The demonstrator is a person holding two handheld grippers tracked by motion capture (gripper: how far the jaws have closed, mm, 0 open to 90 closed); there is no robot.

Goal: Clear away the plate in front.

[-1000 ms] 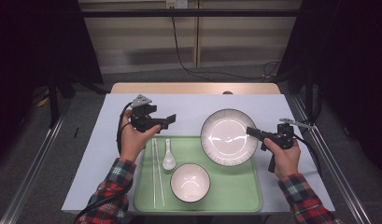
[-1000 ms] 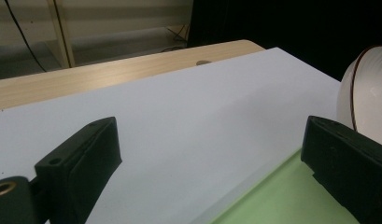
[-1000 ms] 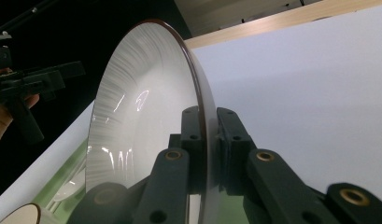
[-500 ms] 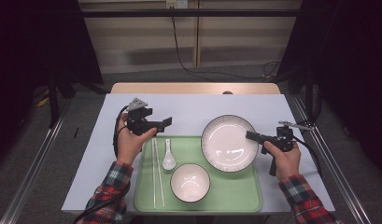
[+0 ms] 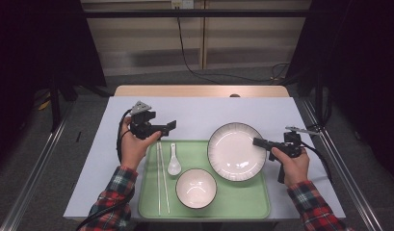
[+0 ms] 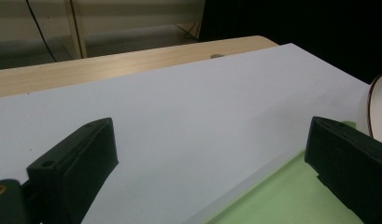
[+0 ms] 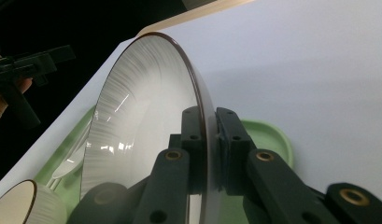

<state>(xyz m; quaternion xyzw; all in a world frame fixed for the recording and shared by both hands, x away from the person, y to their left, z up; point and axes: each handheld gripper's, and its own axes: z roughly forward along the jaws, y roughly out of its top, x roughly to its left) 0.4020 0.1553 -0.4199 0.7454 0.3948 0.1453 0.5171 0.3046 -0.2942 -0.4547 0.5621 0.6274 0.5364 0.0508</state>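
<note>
Since a second ago: left gripper (image 5: 171, 125) drawn down and nearer the green tray (image 5: 252, 204), plate (image 5: 235, 150) much where it was. Right gripper (image 5: 257, 142) clamped on the plate's right rim, pinched thin between both jaws, probably to lift it off the tray. Left gripper's jaws wide apart, holding nothing, poised above the chopsticks (image 5: 161, 178) and spoon (image 5: 174, 160) on the counter (image 5: 204, 113).

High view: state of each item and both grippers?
Round white ribbed plate: clamped at its rim, over the tray's right end.
Right gripper: shut on the plate's rim.
Left gripper: open, empty.
Small white bowl: upright, empty, on the green tray.
White spoon: lying on the tray.
Chopsticks: lying paired on the tray.
</note>
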